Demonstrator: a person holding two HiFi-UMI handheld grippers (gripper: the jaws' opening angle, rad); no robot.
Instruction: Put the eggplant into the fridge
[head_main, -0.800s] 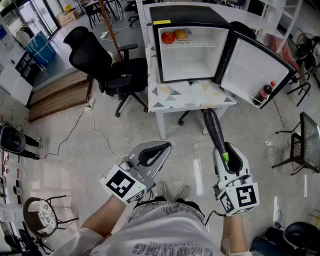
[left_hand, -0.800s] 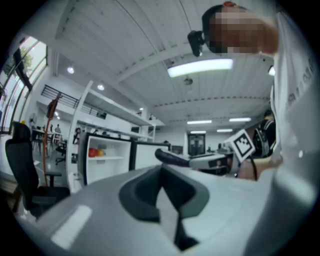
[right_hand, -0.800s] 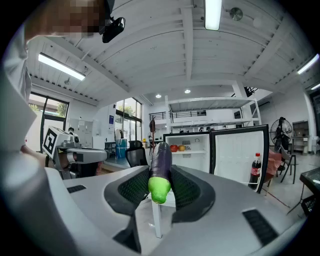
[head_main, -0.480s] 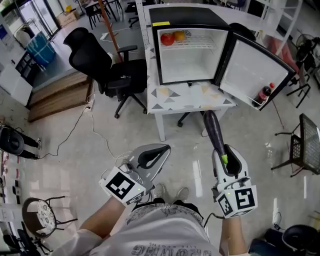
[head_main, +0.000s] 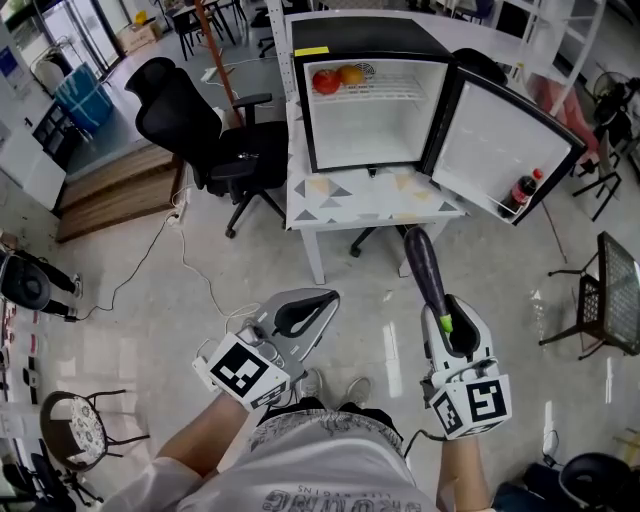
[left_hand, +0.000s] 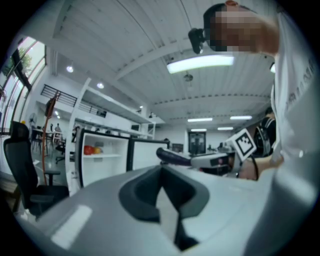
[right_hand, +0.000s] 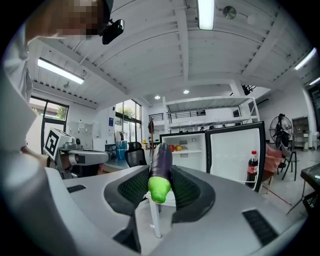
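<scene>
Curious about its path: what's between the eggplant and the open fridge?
In the head view, only the front of the patterned tabletop, before the fridge; the right gripper holds the eggplant.

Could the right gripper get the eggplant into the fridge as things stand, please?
Probably yes, after stepping closer: the fridge has its door open, the space under its shelf is bare, and nothing stands between it and the right gripper holding the eggplant.
</scene>
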